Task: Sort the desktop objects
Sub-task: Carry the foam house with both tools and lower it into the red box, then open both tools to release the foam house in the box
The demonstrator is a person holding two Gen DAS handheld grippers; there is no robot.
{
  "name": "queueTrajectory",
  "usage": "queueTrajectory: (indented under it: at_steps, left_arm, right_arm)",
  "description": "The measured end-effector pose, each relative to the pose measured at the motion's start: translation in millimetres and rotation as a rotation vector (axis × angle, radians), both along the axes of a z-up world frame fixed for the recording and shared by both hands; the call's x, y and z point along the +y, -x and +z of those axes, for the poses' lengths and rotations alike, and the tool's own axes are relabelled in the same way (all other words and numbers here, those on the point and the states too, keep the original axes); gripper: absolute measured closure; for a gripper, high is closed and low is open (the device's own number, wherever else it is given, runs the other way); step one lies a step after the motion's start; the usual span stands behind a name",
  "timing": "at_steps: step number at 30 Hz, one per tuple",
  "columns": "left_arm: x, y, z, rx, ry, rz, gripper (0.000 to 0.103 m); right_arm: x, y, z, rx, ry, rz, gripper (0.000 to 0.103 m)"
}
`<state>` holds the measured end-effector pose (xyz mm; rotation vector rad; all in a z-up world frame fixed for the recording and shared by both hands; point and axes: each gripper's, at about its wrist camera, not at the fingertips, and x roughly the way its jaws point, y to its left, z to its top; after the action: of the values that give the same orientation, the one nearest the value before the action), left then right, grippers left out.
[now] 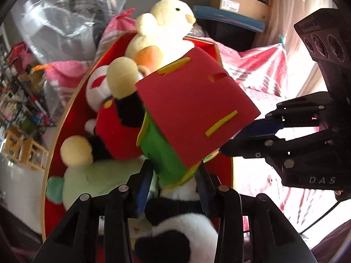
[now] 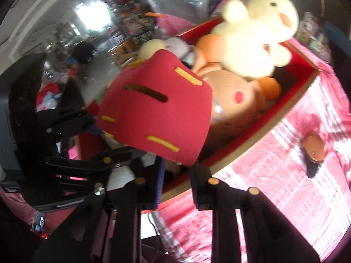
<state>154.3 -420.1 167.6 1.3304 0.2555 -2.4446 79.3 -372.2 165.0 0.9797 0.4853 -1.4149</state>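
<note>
In the left wrist view the left gripper (image 1: pixel 175 175) rises from the bottom centre of the frame, its two black fingers clamped on the green lower wall of a foam toy house with a red slotted roof and yellow tabs (image 1: pixel 193 109), which fills the middle of the picture and tilts over the box. The right gripper (image 1: pixel 232 144) reaches in from the right edge at mid height, its fingertips at the roof's lower right edge; in the right wrist view the right gripper (image 2: pixel 175 166) stands at bottom centre with the house's roof (image 2: pixel 158 114) just above its fingers, and whether the fingers pinch that edge or only touch it cannot be told. The left gripper (image 2: pixel 92 120) shows there at the left, against the house's far side.

Beneath and behind the house lies a red box with a pale wooden rim (image 1: pixel 52 144), crowded with plush. A pale yellow plush chick (image 1: pixel 166 22) sits at the top centre, a red, black and white plush doll (image 1: pixel 116 118) lies left of the house, a light green plush (image 1: pixel 92 179) at lower left, and a black and white plush (image 1: pixel 182 232) at the bottom. In the right wrist view a tan plush face with pink cheeks (image 2: pixel 234 103) lies right of the roof. The box rests on a pink and white checked cloth (image 2: pixel 274 171), where a small brown and black object (image 2: pixel 312 151) lies at the right, apart from the box.
</note>
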Motion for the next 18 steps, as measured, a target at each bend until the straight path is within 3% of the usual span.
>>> queueTrajectory:
  at_steps: [8, 18]
  left_arm:
    - [9.7, 1.7, 12.5, 0.042, -0.013, -0.175, 0.064]
    - [-7.8, 5.2, 3.0, -0.004, -0.064, -0.120, 0.061]
  right_arm:
    - [17.2, 19.3, 4.4, 0.011, 0.018, -0.147, 0.071]
    - [6.6, 31.3, -5.7, 0.006, 0.017, -0.187, 0.070]
